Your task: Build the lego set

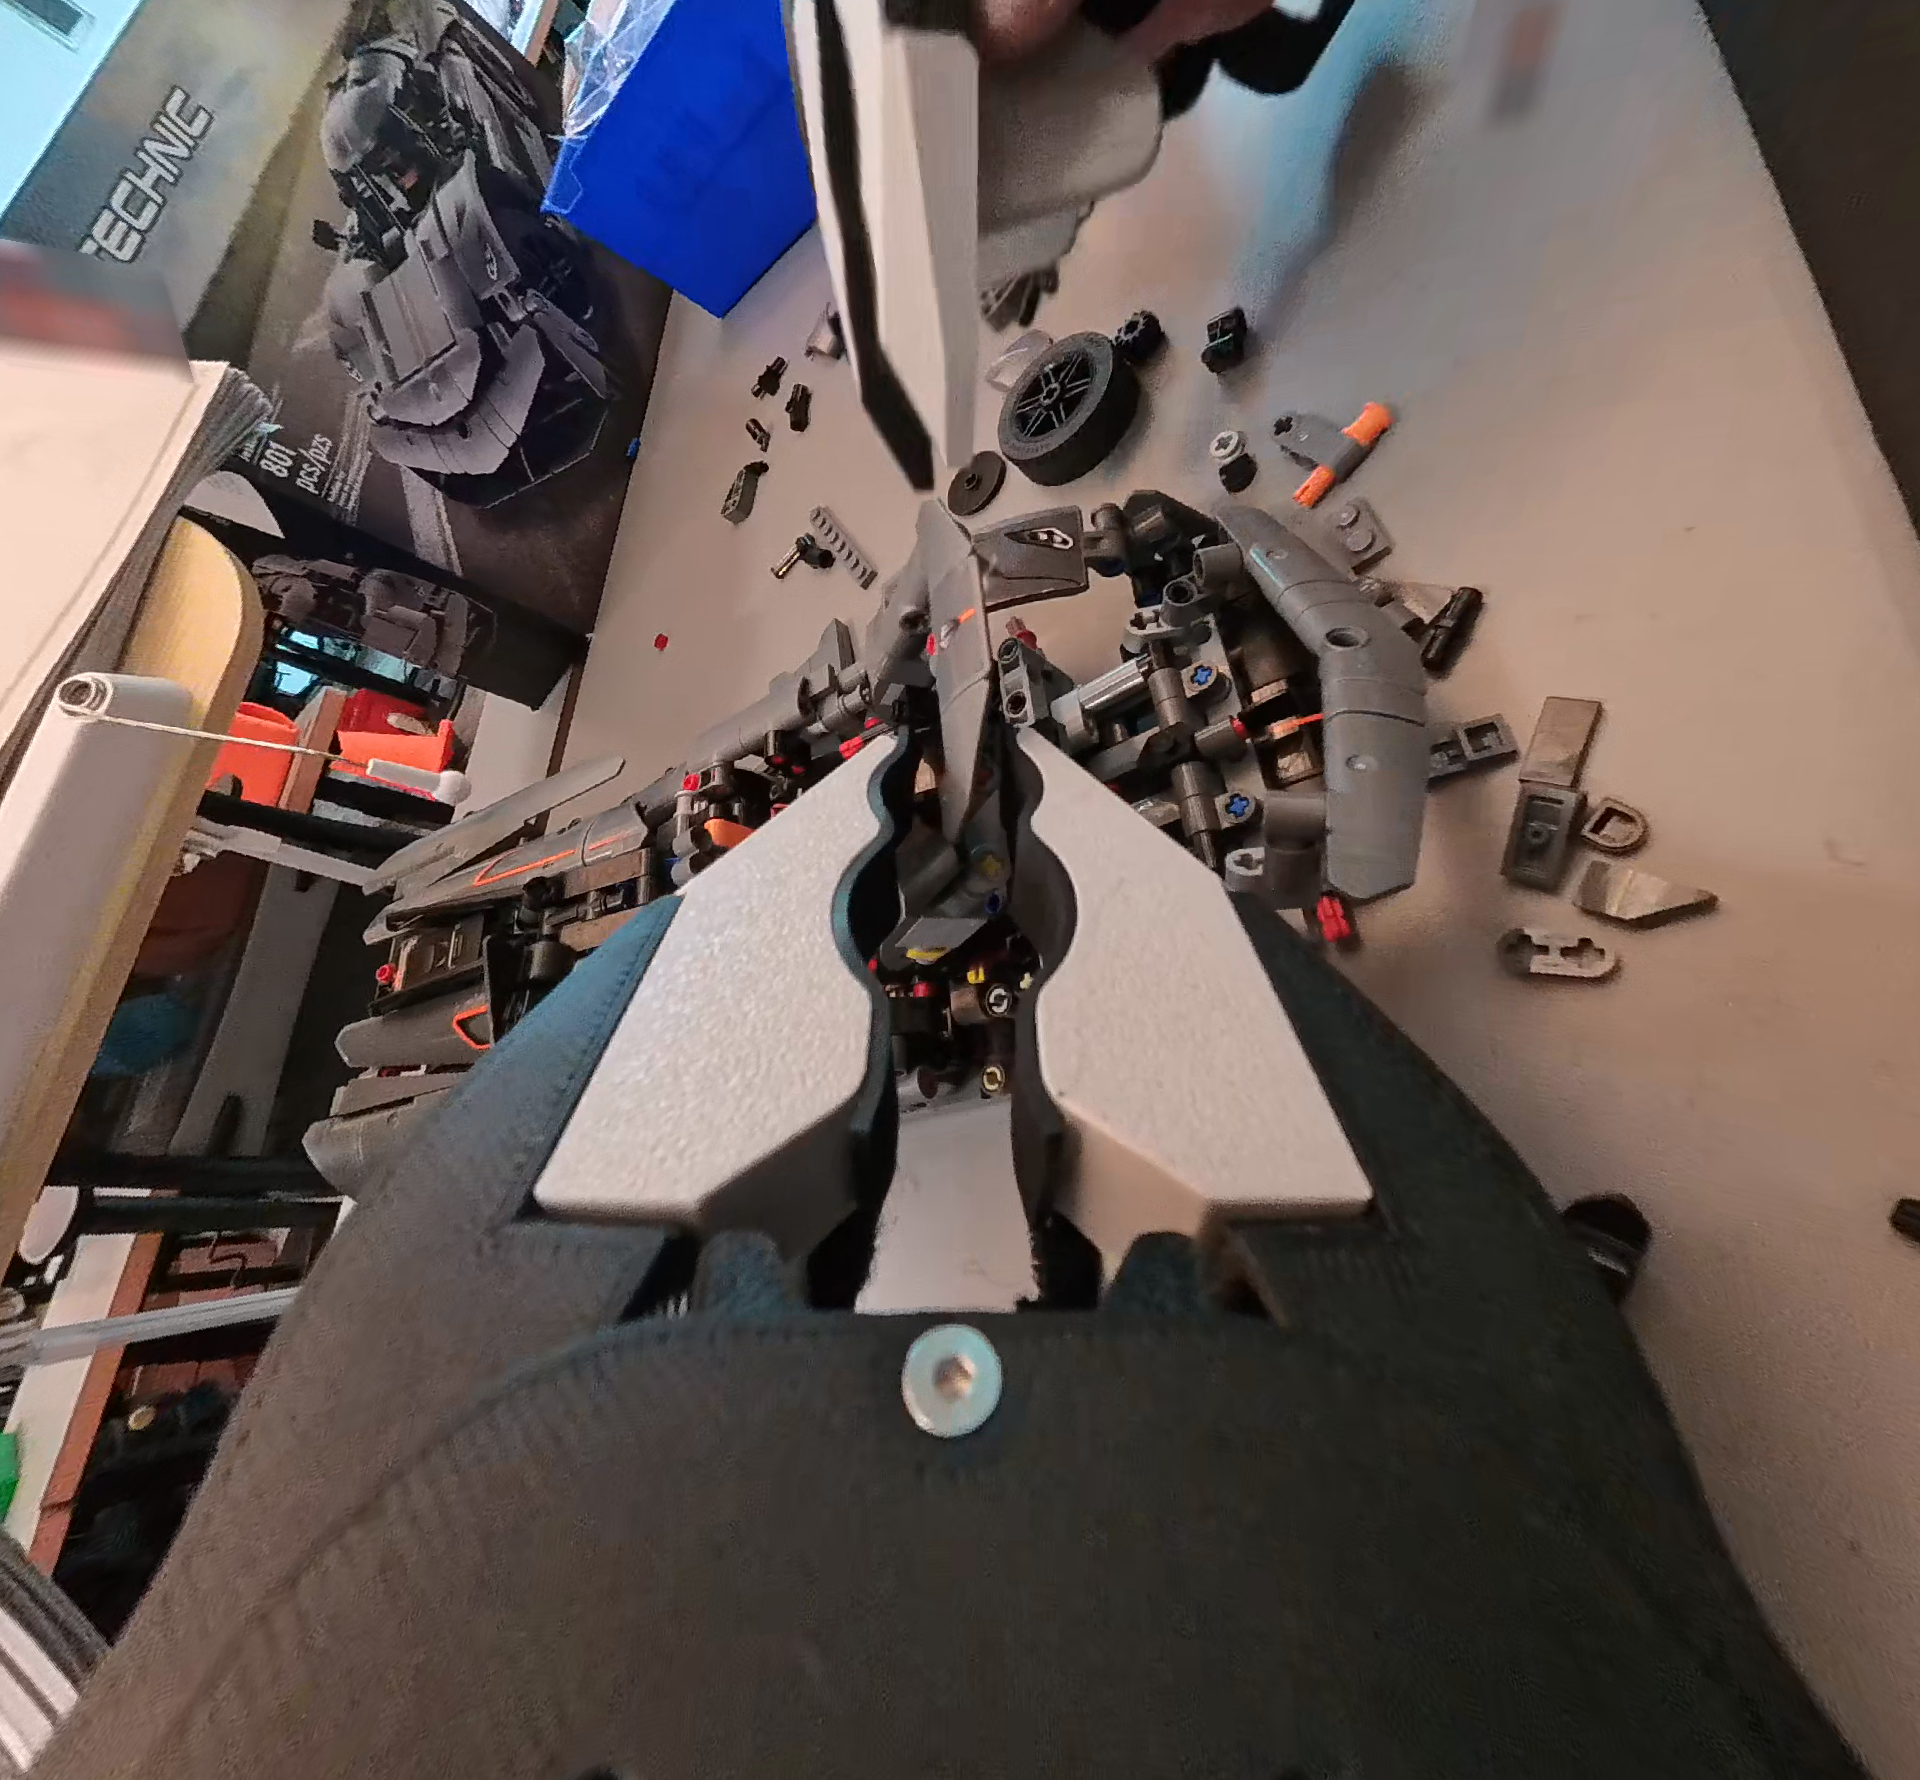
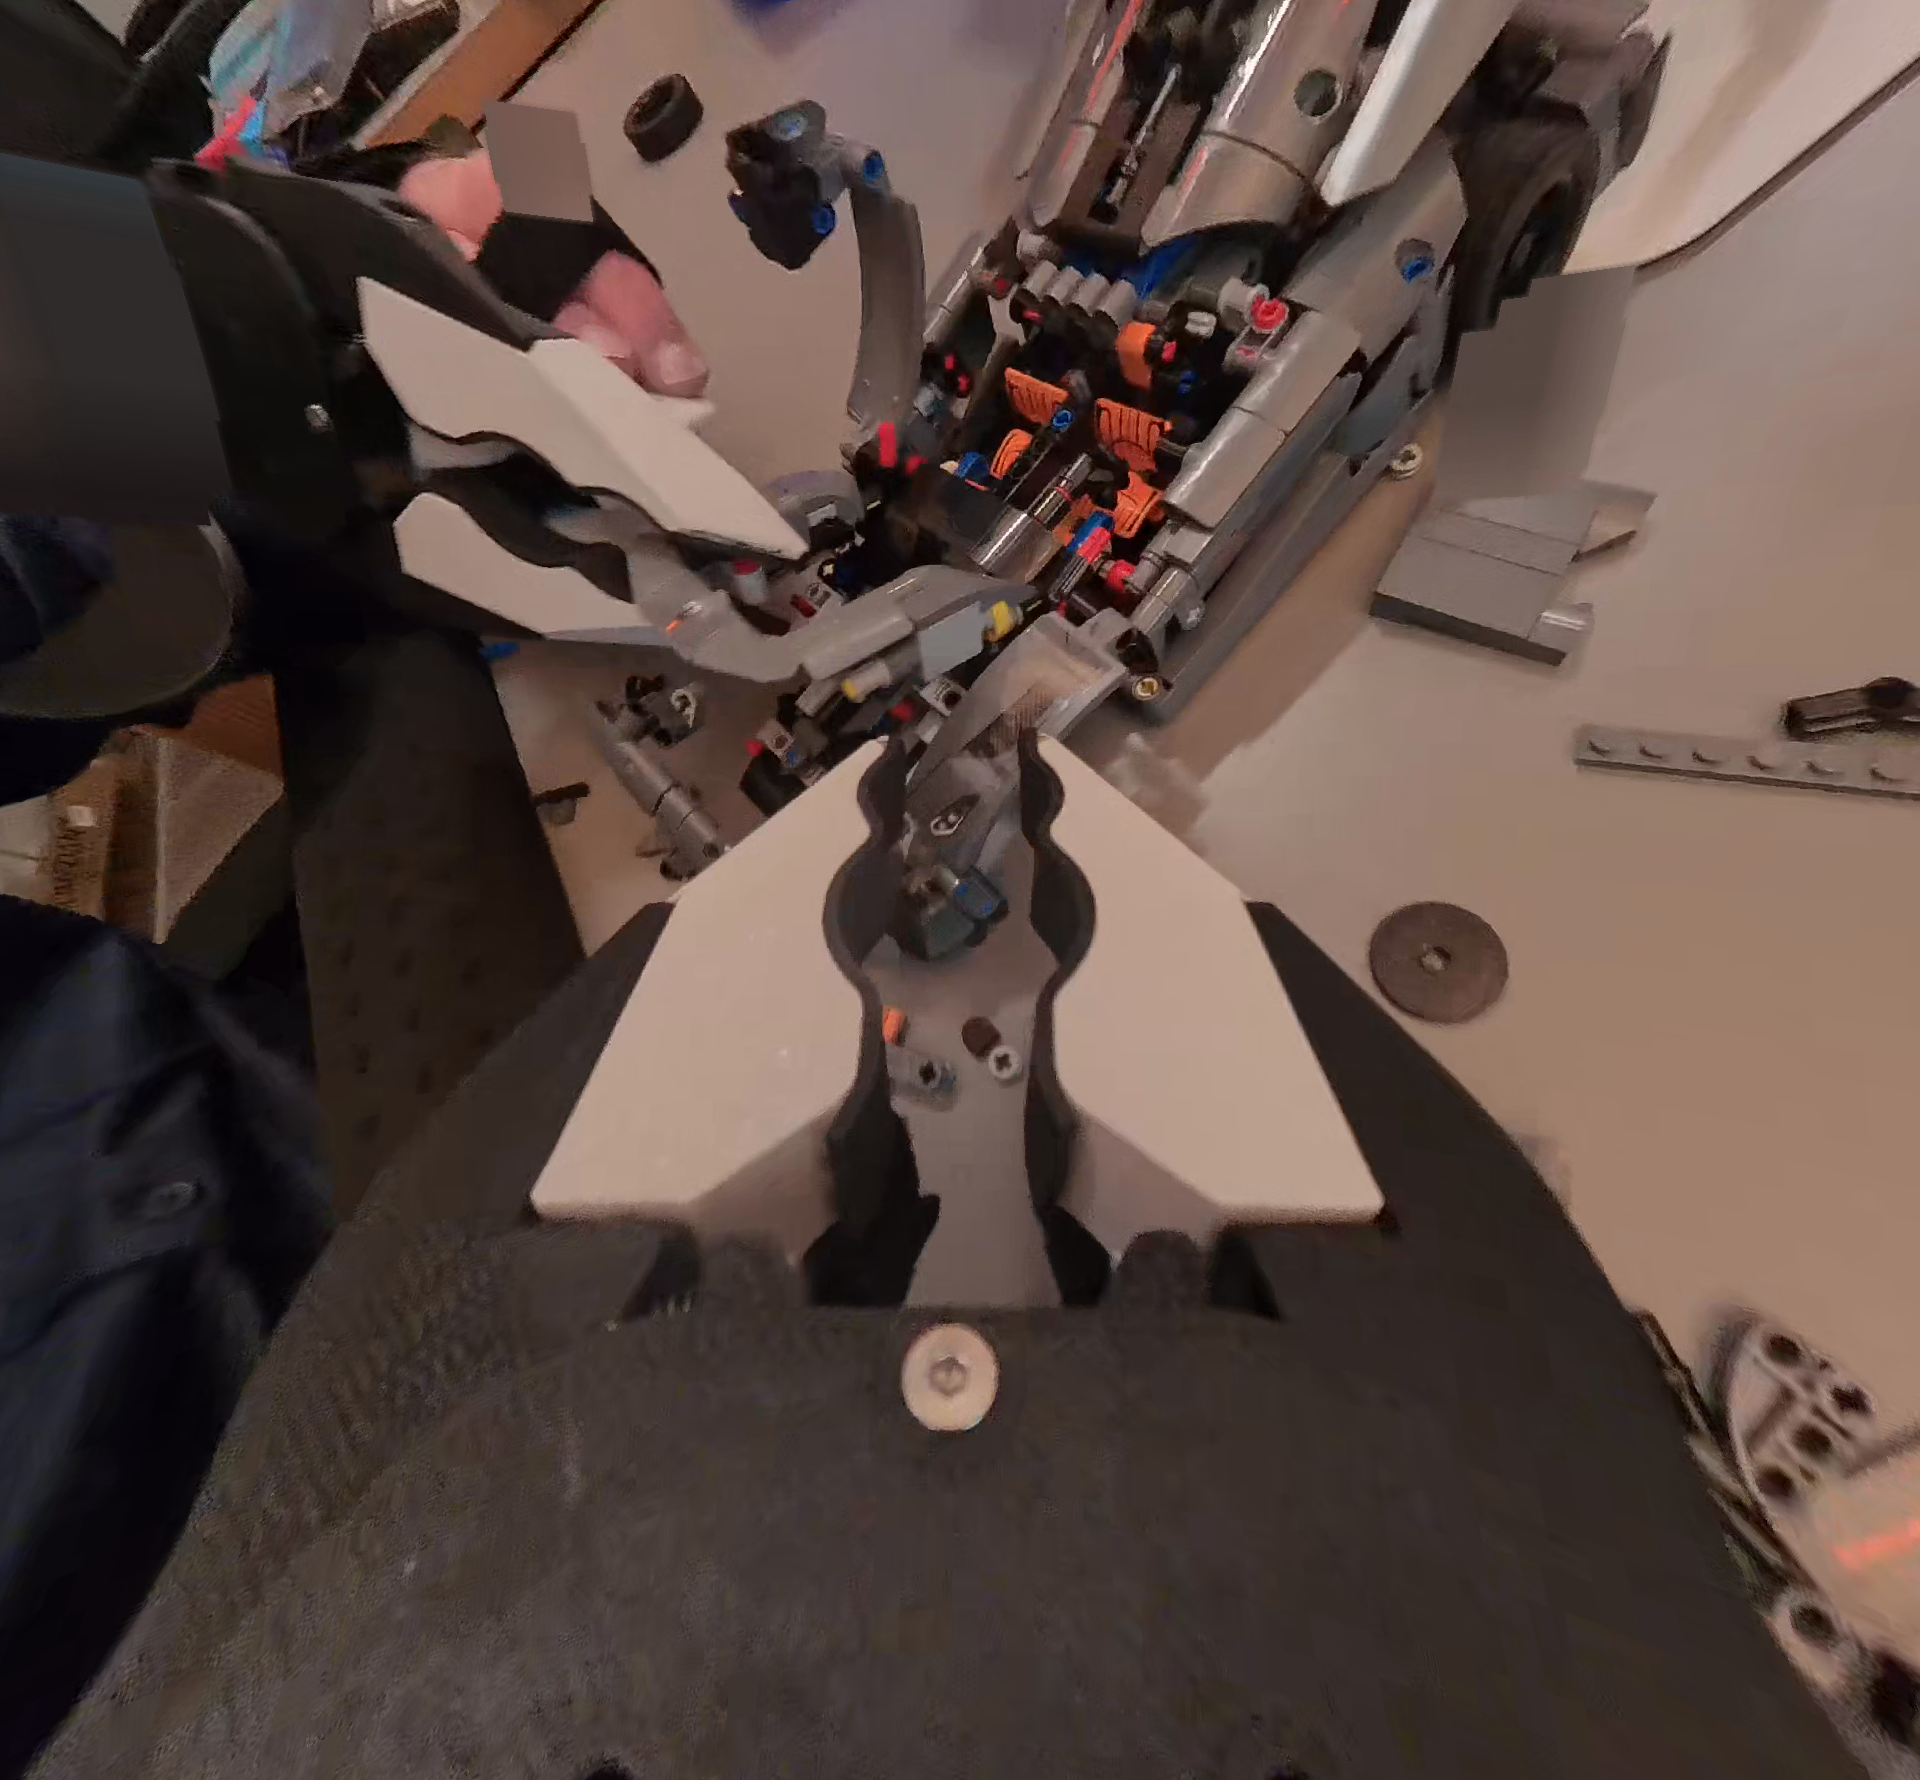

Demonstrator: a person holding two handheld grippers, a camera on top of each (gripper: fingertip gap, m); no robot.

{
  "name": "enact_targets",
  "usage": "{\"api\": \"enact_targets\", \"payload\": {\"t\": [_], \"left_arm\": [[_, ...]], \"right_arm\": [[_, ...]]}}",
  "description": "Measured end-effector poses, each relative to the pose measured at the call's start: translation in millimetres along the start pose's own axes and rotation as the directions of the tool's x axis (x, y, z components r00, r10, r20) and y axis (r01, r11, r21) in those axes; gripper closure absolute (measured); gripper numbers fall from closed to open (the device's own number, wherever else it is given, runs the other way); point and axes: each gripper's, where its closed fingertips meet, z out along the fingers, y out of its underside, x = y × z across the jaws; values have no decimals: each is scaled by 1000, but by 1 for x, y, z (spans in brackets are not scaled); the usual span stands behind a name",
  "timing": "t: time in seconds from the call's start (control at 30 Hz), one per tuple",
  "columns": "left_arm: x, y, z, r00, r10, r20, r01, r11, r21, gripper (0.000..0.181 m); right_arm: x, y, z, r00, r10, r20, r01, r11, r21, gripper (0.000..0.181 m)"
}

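The half-built grey and orange lego car [image 1: 1340, 691] lies on the white table, and it also shows in the right wrist view [image 2: 1226, 172]. My left gripper [image 1: 954, 759] is shut on a grey curved body panel [image 1: 961, 660] at the car's open end. In the right wrist view the left gripper [image 2: 774, 551] comes in from the left, clamped on that panel [image 2: 831, 634]. My right gripper [image 2: 956, 754] is closed around a small grey stickered panel piece [image 2: 948, 826] at the same end. In the left wrist view the right gripper [image 1: 925, 468] points down from above.
A loose wheel [image 1: 1070, 405] and small pins lie behind the car, with several grey parts [image 1: 1553, 795] to its right. The set's box [image 1: 416, 296] and a blue bin [image 1: 686, 141] stand at the back left. A black disc [image 2: 1439, 961] and a long grey plate [image 2: 1745, 759] lie to the right. There is about 6 cm between the tips of the two grippers. My right gripper is the nearer one to the loose wheel [image 1: 1070, 405]: about 7 cm, against 12 cm.
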Motion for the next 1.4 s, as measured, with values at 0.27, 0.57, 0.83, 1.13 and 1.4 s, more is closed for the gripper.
{"api": "enact_targets", "payload": {"t": [0.27, 0.57, 0.83, 1.13, 1.4], "left_arm": [[0, 1, -2, 1000, -1, -5, 1, 1000, 3, 169], [-2, 4, -2, 1000, -1, -6, 1, 1000, -2, 170], [-2, 5, -3, 1000, 1, -3, -1, 1000, 0, 171], [-2, 5, -2, 1000, 9, 3, -9, 1000, -8, 171], [-2, 5, -2, 1000, 12, 7, -12, 1000, -8, 171]], "right_arm": [[15, -7, 15, 995, 100, 25, -100, 995, -19, 157], [16, 0, 26, 980, 177, 86, -173, 984, -52, 167], [10, -5, 25, 972, 181, 150, -180, 983, -25, 174], [13, -4, 19, 966, 209, 155, -207, 978, -26, 176], [2, -4, 6, 963, 183, 199, -186, 983, -5, 178]]}}
